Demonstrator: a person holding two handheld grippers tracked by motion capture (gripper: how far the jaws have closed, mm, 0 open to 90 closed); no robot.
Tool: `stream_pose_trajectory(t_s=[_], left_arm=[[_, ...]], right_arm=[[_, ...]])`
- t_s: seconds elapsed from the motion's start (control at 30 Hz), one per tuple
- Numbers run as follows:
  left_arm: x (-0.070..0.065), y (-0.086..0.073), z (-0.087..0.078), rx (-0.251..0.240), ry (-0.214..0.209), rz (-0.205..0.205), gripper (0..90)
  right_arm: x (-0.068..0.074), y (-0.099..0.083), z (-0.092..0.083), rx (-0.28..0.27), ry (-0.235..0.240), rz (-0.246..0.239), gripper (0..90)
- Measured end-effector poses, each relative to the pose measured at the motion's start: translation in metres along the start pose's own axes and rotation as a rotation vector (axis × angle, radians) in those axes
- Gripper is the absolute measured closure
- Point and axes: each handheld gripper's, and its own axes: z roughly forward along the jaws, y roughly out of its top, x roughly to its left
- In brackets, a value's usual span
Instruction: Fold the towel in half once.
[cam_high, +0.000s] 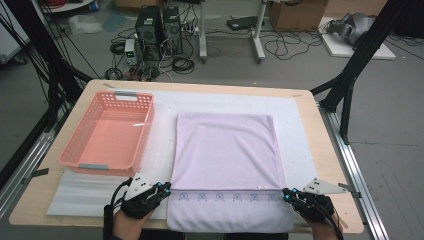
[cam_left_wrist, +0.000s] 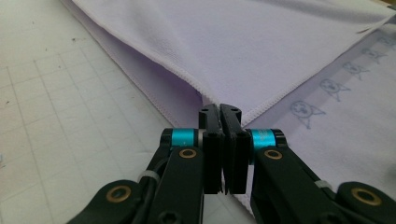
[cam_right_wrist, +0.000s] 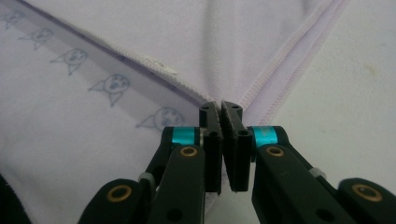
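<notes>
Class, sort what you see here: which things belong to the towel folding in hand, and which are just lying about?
In the job:
lilac towel
left gripper, shut on its folded corner
right gripper, shut on the other corner

Lying about:
pink basket
white mat
computer towers
cardboard box

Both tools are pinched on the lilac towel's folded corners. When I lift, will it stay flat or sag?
The towel is thin cloth lying limp in two layers, so it will likely sag between the left tool and right tool. It looks light. The pinched hems seem stitched, so slipping seems unlikely.
</notes>
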Motion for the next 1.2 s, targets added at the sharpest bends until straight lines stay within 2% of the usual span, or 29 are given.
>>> stream_pose_trajectory(t_s=[0.13,0.33,0.53,0.7,0.83,0.87,0.9,0.93,0.97,1.07,1.13,1.2], left_arm=[[-0.006,-0.003,-0.010,-0.007,-0.031,-0.015,87.5],[-0.016,-0.014,-0.030,0.000,-0.085,-0.032,87.6],[-0.029,-0.022,-0.047,-0.008,-0.123,-0.024,87.6],[-0.041,-0.031,-0.060,0.007,-0.147,-0.005,87.6],[-0.047,-0.041,-0.069,0.031,-0.166,-0.007,87.5],[-0.047,-0.042,-0.069,0.033,-0.167,-0.008,86.7],[-0.045,-0.042,-0.067,0.033,-0.155,-0.009,79.4],[-0.042,-0.040,-0.063,0.041,-0.139,-0.024,62.7],[-0.039,-0.037,-0.060,0.033,-0.135,-0.033,55.0],[-0.028,-0.024,-0.049,-0.007,-0.124,-0.044,49.7],[-0.020,-0.011,-0.037,-0.020,-0.111,-0.038,49.6],[-0.011,0.000,-0.025,-0.029,-0.109,-0.052,51.5]], right_arm=[[0.003,-0.002,-0.007,-0.001,0.016,-0.002,86.9],[0.012,-0.011,-0.028,-0.020,0.058,-0.028,86.9],[0.021,-0.023,-0.045,-0.025,0.107,-0.055,87.0],[0.029,-0.030,-0.061,-0.038,0.129,-0.061,87.0],[0.036,-0.038,-0.071,-0.021,0.143,-0.065,87.0],[0.038,-0.040,-0.071,-0.008,0.141,-0.069,86.1],[0.039,-0.041,-0.070,0.006,0.134,-0.071,78.8],[0.038,-0.042,-0.068,0.019,0.124,-0.057,64.4],[0.036,-0.042,-0.066,0.008,0.098,-0.039,58.8],[0.028,-0.036,-0.061,-0.026,0.072,-0.001,56.1],[0.024,-0.029,-0.056,-0.037,0.051,-0.002,54.1],[0.019,-0.022,-0.051,-0.057,0.035,0.008,53.8]])
